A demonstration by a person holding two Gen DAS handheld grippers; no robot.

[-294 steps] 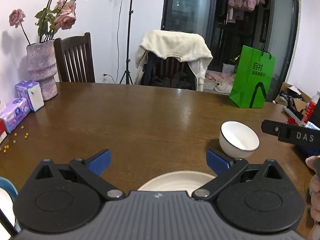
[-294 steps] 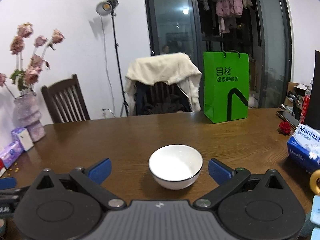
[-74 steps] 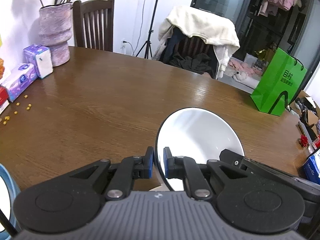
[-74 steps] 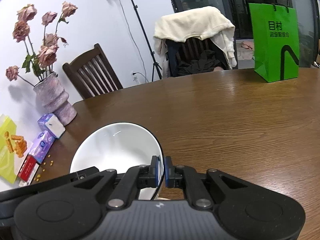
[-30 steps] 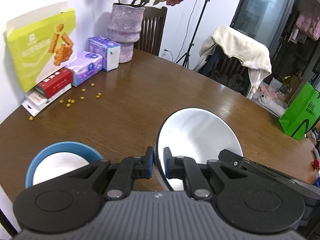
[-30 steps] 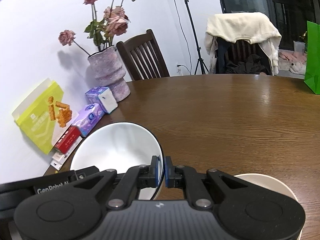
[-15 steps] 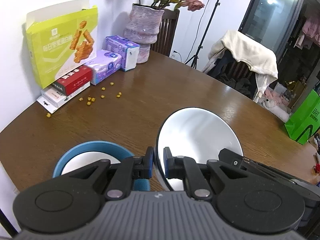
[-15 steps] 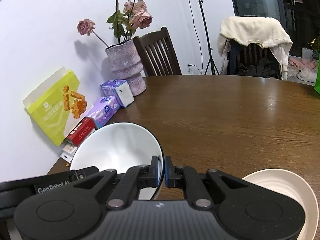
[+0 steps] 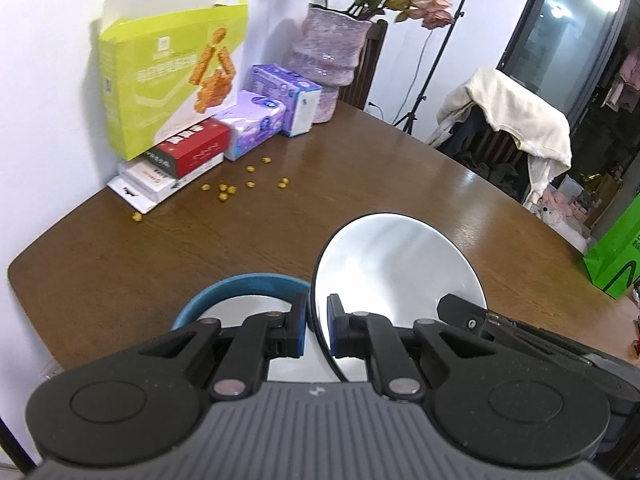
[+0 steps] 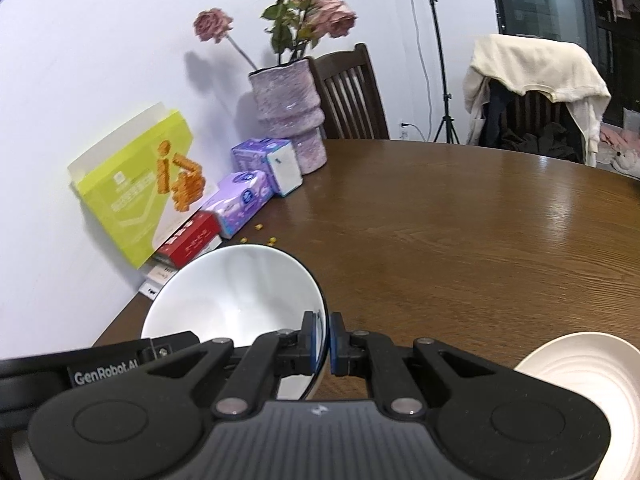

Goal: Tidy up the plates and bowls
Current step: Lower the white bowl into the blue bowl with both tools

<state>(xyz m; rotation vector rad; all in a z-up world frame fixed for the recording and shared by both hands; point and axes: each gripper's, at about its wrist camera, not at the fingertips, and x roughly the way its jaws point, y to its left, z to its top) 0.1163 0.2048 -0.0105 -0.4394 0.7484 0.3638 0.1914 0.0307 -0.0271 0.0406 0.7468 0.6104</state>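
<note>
White bowl [image 9: 400, 272] hangs above the wooden table [image 9: 360, 184] in the left wrist view, its rim clamped by the left gripper [image 9: 317, 330] on one side while the right gripper's black body reaches in from the other. Below sits a blue-rimmed bowl [image 9: 240, 284], probably the stacking target. The carry looks near its end; next comes centring over that bowl and lowering level.

From the right wrist, the right gripper [image 10: 323, 342] pinches the opposite rim [image 10: 320, 320]. Glossy white inside with a thin dark edge, the bowl tilts slightly. A cream ridged plate [image 10: 580, 364] rests nearby.
</note>
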